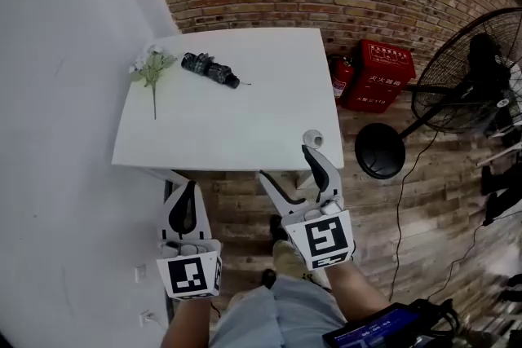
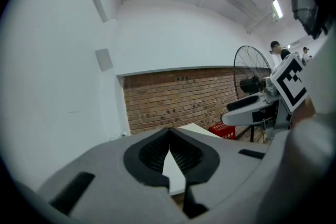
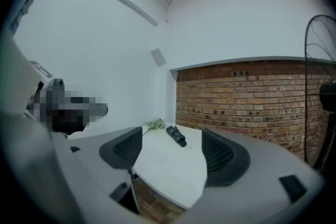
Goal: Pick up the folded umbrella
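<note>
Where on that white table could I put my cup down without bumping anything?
Most of the table is bare: the near half and the right side, from the umbrella across to the right edge. The far left corner is crowded: flower and umbrella lie close together there. The right gripper hangs at the near right corner.

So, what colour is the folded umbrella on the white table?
The small folded umbrella is black; the head view shows it best.

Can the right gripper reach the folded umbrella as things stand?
Probably yes: the right gripper is open, and only bare table lies between it and the folded umbrella; the flower lies aside.
</note>
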The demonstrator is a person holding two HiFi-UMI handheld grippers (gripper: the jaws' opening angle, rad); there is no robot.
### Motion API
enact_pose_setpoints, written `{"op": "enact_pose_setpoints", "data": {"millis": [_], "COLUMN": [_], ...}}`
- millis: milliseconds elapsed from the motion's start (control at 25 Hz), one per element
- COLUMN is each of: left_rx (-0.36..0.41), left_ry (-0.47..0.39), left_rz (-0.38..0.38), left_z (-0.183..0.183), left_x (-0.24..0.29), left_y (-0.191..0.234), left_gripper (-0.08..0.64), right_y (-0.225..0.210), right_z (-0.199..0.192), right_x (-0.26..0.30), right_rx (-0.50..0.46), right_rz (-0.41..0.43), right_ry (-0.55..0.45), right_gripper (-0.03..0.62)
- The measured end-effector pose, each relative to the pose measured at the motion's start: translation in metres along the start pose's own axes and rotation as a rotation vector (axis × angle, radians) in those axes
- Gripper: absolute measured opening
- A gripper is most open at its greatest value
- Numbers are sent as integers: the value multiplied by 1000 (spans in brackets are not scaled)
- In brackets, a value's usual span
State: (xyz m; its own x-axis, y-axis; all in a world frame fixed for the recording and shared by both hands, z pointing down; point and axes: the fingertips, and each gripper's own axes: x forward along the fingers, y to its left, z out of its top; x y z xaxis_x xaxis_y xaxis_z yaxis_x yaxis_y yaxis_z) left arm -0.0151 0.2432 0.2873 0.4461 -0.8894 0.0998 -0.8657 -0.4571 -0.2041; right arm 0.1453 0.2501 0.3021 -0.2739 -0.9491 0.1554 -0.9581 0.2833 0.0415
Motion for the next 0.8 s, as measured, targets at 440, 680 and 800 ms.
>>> {"op": "enact_pose_setpoints", "data": {"millis": [440,680,800], "left_rx": [-11,5,12], "left_ry": [19,1,-12], "left_rz": [72,111,127], "left_z": [2,18,26], "left_x": [74,107,119], "left_y": [40,55,57], "left_gripper": [6,7,6], "right_y": [-25,-42,-53], "right_z": [9,29,38], "right_x": [99,134,146], "right_rx": [-24,-44,-54], "right_rz": [76,107,113], "right_ry": [14,-20,-35], "right_gripper": [350,348,348]}}
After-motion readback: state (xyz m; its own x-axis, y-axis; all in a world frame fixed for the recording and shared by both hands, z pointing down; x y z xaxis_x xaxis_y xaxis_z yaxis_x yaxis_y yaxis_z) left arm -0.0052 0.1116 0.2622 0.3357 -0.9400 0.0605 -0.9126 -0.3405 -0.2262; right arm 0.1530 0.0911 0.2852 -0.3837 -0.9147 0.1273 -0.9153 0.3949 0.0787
